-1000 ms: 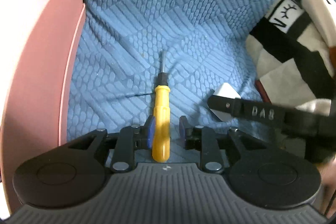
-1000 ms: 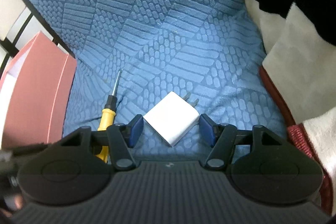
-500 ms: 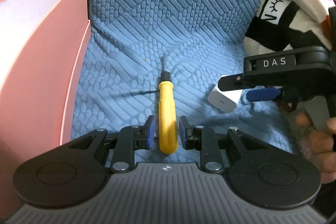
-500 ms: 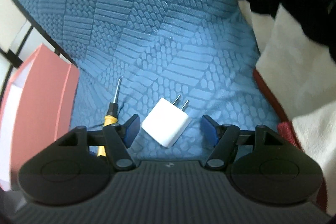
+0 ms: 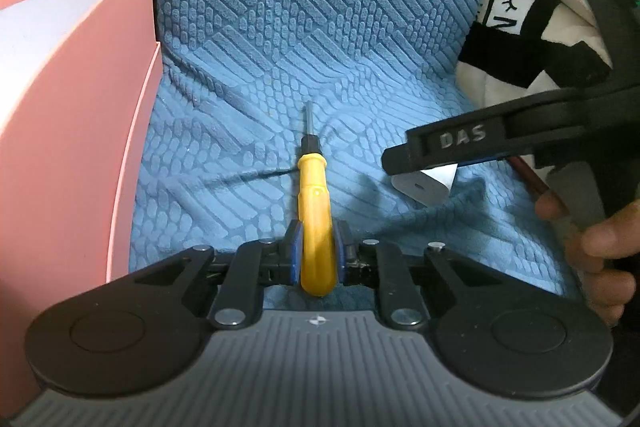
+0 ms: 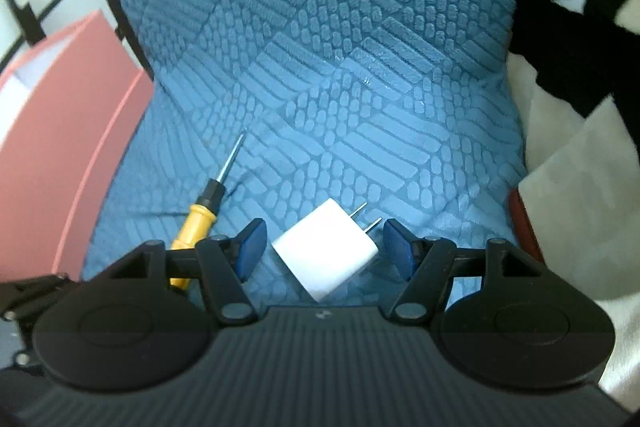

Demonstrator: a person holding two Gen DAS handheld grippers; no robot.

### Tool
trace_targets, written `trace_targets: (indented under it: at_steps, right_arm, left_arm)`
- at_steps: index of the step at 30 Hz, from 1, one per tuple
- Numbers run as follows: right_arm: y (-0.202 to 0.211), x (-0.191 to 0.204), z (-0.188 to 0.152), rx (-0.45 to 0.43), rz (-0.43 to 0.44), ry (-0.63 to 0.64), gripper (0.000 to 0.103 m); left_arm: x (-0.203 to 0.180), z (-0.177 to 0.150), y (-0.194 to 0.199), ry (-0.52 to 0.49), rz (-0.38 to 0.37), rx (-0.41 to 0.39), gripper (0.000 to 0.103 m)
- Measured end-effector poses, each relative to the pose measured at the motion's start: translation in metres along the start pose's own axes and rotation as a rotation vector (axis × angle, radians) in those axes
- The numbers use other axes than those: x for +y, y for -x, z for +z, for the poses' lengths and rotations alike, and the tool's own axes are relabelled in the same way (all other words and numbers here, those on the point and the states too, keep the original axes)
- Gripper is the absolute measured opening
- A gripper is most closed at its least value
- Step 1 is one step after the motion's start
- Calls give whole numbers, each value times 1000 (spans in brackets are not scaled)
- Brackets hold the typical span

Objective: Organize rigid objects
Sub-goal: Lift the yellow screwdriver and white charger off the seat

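Observation:
A yellow-handled screwdriver (image 5: 314,203) lies on the blue quilted cushion (image 5: 320,47), tip pointing away. My left gripper (image 5: 316,251) is shut on its handle end. The screwdriver also shows in the right wrist view (image 6: 200,215), left of my right gripper. A white plug charger (image 6: 326,253) lies on the cushion between the blue pads of my right gripper (image 6: 322,247), which is open and apart from it. In the left wrist view the charger (image 5: 422,187) is partly hidden under the right gripper's black finger.
A pink open box (image 5: 68,131) stands at the left edge of the cushion, also in the right wrist view (image 6: 60,131). A black, white and cream blanket (image 6: 580,47) lies along the right side. A dark red edge (image 6: 520,215) shows beside it.
My left gripper has closed from open onto the screwdriver handle. My right gripper has stayed open around the charger and pulled back and up a little.

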State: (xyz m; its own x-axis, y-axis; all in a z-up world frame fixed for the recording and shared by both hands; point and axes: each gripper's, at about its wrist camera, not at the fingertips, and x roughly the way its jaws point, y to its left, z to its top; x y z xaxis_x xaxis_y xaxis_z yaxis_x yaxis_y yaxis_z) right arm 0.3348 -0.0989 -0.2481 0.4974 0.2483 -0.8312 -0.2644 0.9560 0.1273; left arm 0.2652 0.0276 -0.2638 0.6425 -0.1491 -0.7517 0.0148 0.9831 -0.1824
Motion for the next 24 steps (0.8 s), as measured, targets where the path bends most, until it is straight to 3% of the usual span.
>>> trace_targets:
  at_steps: [8, 16, 24]
  right_arm:
    - [-4, 15, -7, 11, -72, 108, 61]
    - [13, 16, -17, -19, -91, 31, 61]
    - [38, 15, -50, -39, -107, -49, 61]
  left_arm:
    - [1, -1, 11, 5, 1, -18, 19]
    - [4, -13, 27, 27, -5, -11, 19]
    - [-4, -38, 49, 26, -16, 9, 19]
